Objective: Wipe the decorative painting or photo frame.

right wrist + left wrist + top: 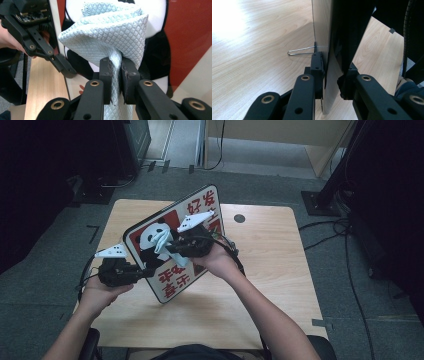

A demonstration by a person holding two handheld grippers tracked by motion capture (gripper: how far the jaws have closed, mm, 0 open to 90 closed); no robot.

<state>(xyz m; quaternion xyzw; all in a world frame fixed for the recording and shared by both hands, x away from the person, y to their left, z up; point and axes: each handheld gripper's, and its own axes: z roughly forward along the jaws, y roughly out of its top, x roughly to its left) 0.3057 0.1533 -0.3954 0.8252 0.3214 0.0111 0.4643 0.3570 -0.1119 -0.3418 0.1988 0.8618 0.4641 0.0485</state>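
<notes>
A square board (pixel 200 210) printed with a panda and red characters stands tilted above the wooden table (pixel 270 265). My left gripper (pixel 147 272) is shut on its left edge. In the left gripper view the pads clamp the pale board (pixel 322 25) from both sides, left gripper (pixel 332 75). My right gripper (pixel 172 245) is shut on a light blue textured cloth (pixel 161 240) and holds it against the panda's face. In the right gripper view the cloth (pixel 110 32) is pinched between the jaws of my right gripper (pixel 116 75), with the board's red field (pixel 190 37) behind. The left gripper (pixel 62 66) grips the board edge at the left.
A thin wire loop (pixel 300 51) sticks out from the board's back over the table (pixel 262 50). A round hole (pixel 239 218) sits near the table's far edge. Cables (pixel 345 250) lie on the grey floor to the right, and a dark stand base (pixel 320 202) is at the back right.
</notes>
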